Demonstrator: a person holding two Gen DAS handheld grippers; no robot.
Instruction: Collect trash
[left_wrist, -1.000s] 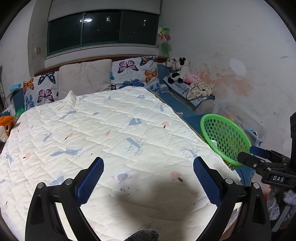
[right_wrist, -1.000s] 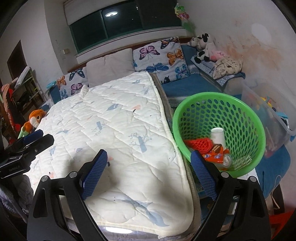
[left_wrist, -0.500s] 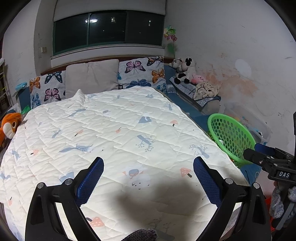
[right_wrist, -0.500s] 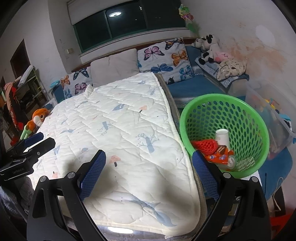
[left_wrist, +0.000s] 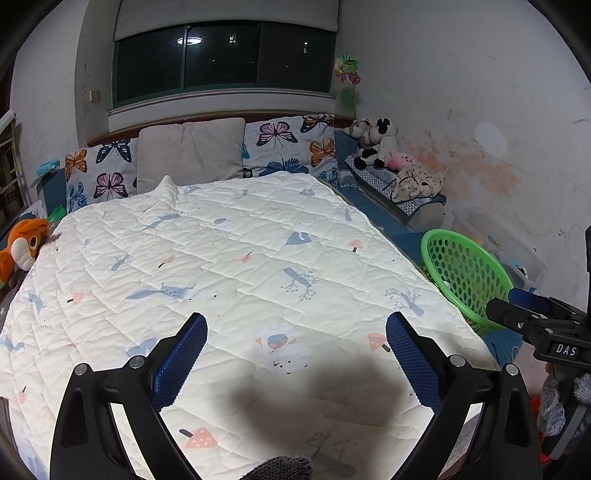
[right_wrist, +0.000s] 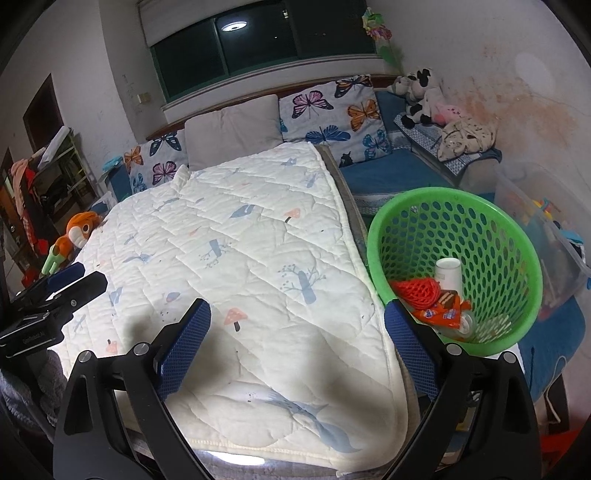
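1. On the far left, beside the bed (left_wrist: 236, 258), an orange plush toy (left_wrist: 22, 251) lies against the quilt's edge; part of it is cut off by the frame.
2. The left hand-held gripper (left_wrist: 295, 354) hangs over the near end of the white quilt, its blue pads spread wide with nothing between them. No trash shows on the quilt under it.
3. In the right wrist view that same gripper pokes in from the left edge, and a label on its body is too blurred to read.
4. The right hand-held gripper (right_wrist: 297, 339) is also spread wide and holds nothing; it hovers over the quilt's near right corner, with its right finger just in front of the basket's rim.
5. In the left wrist view, the right gripper's body carries white letters reading "DAS".
6. The green basket (right_wrist: 517, 236) stands on the floor just beside the bed's right edge, to the right of both grippers.
7. Inside it the collected trash lies in a heap: a white paper cup (right_wrist: 448, 273), an orange net (right_wrist: 421, 291) and an orange snack wrapper (right_wrist: 443, 314) whose print I cannot make out. A clear item beneath them is hard to identify.
8. From the left wrist view the basket's contents are hidden by its wall.
9. Farther right, a clear storage bin (right_wrist: 546, 221) sits against the stained wall, its contents indistinct.
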